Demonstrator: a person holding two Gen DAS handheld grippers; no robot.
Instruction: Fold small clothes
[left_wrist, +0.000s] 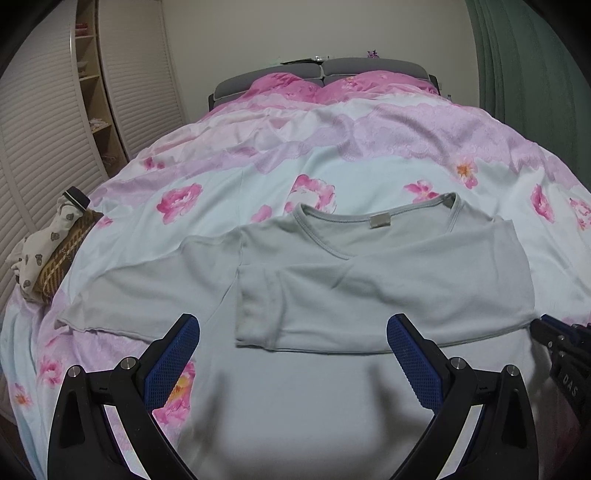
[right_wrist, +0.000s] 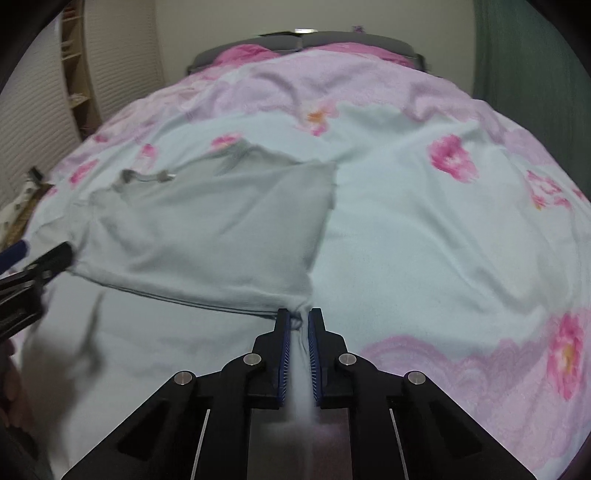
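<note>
Dim, even indoor light; soft shadows in foreground; right wrist view motion-blurred; fisheye bending, dark corners.

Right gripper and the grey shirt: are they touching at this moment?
Touching. The right wrist view shows the right gripper with its jaws nearly closed on a bunched corner of the grey shirt, the fabric pinched between the blue pads.

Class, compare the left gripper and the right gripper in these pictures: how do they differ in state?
The left gripper has its jaws spread wide and holds nothing; the right gripper is nearly closed, pinching a corner of the grey shirt. The left one hovers over the shirt's lower part; the right one grips the fabric. Both have black arms with blue ridged pads.
</note>
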